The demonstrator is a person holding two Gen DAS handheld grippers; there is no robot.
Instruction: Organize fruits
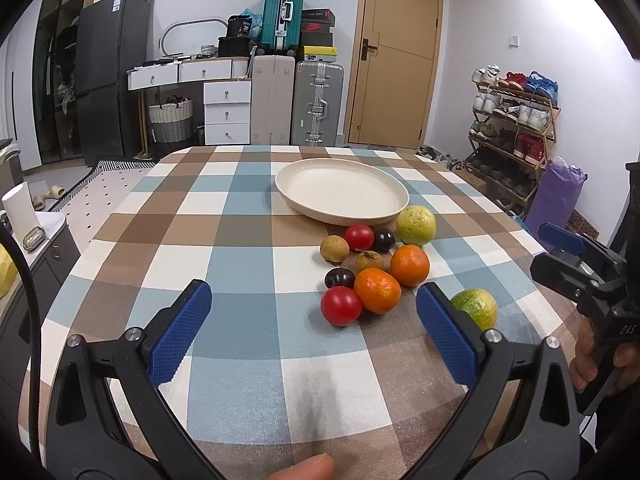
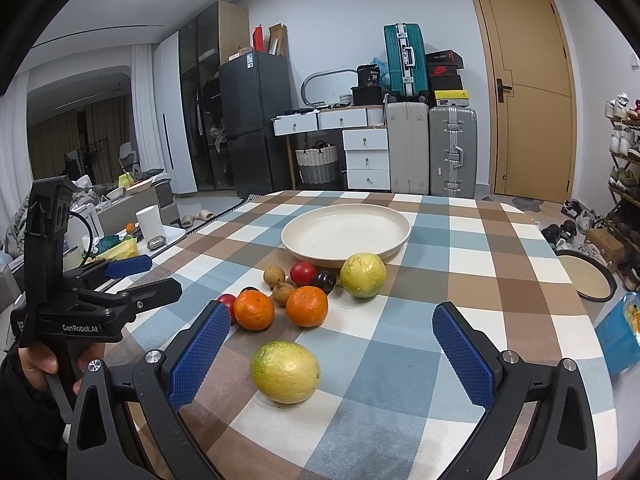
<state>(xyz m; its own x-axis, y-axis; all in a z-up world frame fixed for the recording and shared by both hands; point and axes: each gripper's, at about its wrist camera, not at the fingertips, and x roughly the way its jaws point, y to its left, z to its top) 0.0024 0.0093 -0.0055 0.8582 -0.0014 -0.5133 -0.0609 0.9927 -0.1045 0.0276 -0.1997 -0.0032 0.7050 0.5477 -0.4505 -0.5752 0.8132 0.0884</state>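
Observation:
A cream plate [image 1: 340, 192] [image 2: 344, 232] sits empty on the checked tablecloth. In front of it lie two oranges [image 1: 377, 290] [image 2: 307, 306], two red tomatoes [image 1: 341, 305] [image 2: 303, 273], two dark plums [image 1: 339, 279] [image 2: 324, 281], two brown longans [image 1: 333, 248] [image 2: 274, 277] and a yellow-green guava [image 1: 416, 225] [image 2: 363, 275]. A second guava [image 1: 476, 307] [image 2: 285, 372] lies nearest, apart from the rest. My left gripper [image 1: 314, 304] is open and empty, near the cluster. My right gripper [image 2: 332, 328] is open and empty, just behind the near guava.
The table's [image 2: 520, 320] right edge has a round stool [image 2: 592, 276] and a blue bag [image 2: 620, 332] beside it. A shoe rack [image 1: 512, 128] stands right. Suitcases [image 1: 296, 100], drawers and a fridge [image 1: 108, 76] stand beyond the far edge.

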